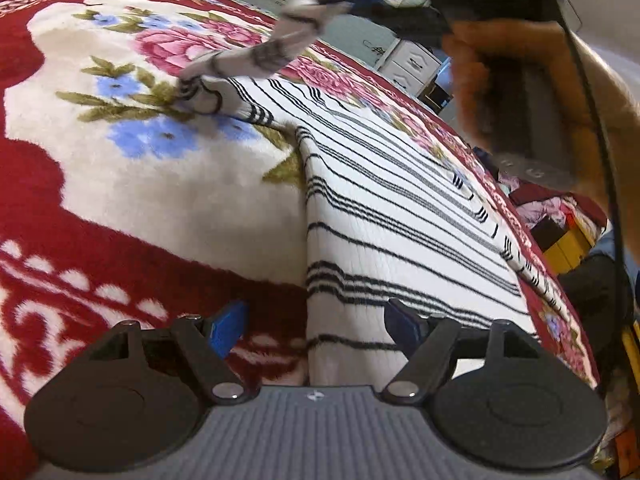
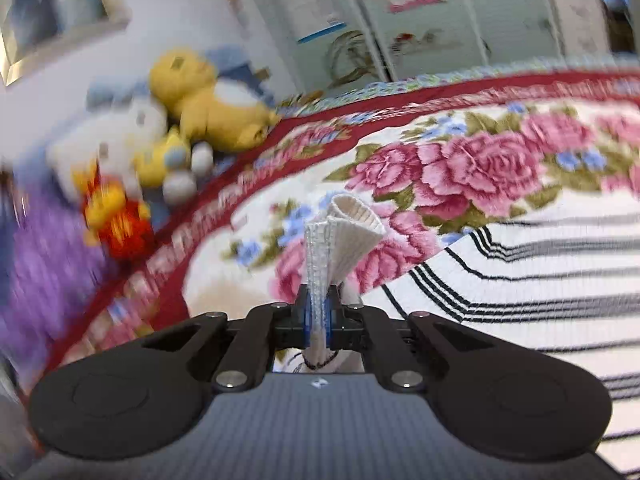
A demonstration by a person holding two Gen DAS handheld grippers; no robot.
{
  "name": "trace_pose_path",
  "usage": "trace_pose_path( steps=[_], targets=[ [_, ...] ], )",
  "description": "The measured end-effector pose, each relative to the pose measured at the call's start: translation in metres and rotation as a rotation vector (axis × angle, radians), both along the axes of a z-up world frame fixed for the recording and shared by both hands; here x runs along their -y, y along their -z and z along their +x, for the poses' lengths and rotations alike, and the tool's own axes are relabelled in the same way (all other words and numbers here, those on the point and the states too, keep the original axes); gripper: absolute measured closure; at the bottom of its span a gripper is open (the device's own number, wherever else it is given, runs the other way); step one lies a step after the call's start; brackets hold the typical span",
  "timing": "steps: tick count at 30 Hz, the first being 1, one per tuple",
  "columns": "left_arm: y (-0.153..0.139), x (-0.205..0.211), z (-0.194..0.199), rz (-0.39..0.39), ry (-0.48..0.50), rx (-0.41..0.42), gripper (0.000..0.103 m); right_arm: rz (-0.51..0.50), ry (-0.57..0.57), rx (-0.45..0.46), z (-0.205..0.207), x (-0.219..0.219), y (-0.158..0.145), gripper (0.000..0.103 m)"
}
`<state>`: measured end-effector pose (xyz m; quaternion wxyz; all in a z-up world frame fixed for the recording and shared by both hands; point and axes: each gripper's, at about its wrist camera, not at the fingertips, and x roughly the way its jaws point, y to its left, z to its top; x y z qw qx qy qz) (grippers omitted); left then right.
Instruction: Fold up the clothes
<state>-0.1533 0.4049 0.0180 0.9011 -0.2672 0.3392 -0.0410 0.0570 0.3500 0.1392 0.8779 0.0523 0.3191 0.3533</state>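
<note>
Bed covered by a red floral blanket; pale cabinets behind. Striped garment, white with black bands, lies flat on the blanket's right half, its sleeve lifted off toward the far side. Plush toys piled at the bed's far left edge. My right gripper is pinched onto the sleeve cuff, ribbed hem fanning above the blue pads. My left gripper hangs spread wide over the garment's near edge, holding nothing.
</note>
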Motion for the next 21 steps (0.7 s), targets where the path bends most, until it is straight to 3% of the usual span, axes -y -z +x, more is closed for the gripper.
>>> trace_pose_path(
  steps=[2, 6, 7, 9, 14, 15, 16, 17, 21],
  targets=[
    [0.004, -0.001, 0.0, -0.005, -0.015, -0.002, 0.025, -0.09, -0.089, 0.05, -0.016, -0.025, 0.008, 0.098],
    [0.008, -0.01, 0.0, -0.067, -0.038, 0.007, 0.024, -0.26, -0.398, 0.037, -0.045, -0.082, 0.037, 0.094],
    [0.008, -0.011, 0.001, -0.073, -0.04, 0.01, 0.024, -0.273, -0.445, 0.029, -0.048, -0.089, 0.042, 0.088],
    [0.009, -0.011, 0.001, -0.074, -0.04, 0.017, 0.024, -0.132, -0.366, -0.017, -0.022, -0.058, 0.043, 0.079],
    [0.012, -0.007, 0.002, -0.06, -0.031, 0.045, 0.018, 0.206, -0.141, -0.126, 0.045, 0.019, 0.045, 0.079],
    [0.013, -0.006, 0.003, -0.056, -0.03, 0.052, 0.018, 0.21, -0.008, -0.132, 0.068, 0.039, 0.05, 0.083],
    [0.013, -0.006, 0.003, -0.051, -0.028, 0.058, 0.016, 0.173, 0.125, -0.133, 0.092, 0.058, 0.057, 0.101],
    [0.014, -0.005, 0.004, -0.046, -0.027, 0.064, 0.015, 0.143, 0.239, -0.133, 0.115, 0.074, 0.063, 0.103],
    [0.015, -0.003, 0.005, -0.03, -0.02, 0.089, 0.012, 0.117, 0.406, -0.102, 0.177, 0.105, 0.08, 0.103]
  ],
)
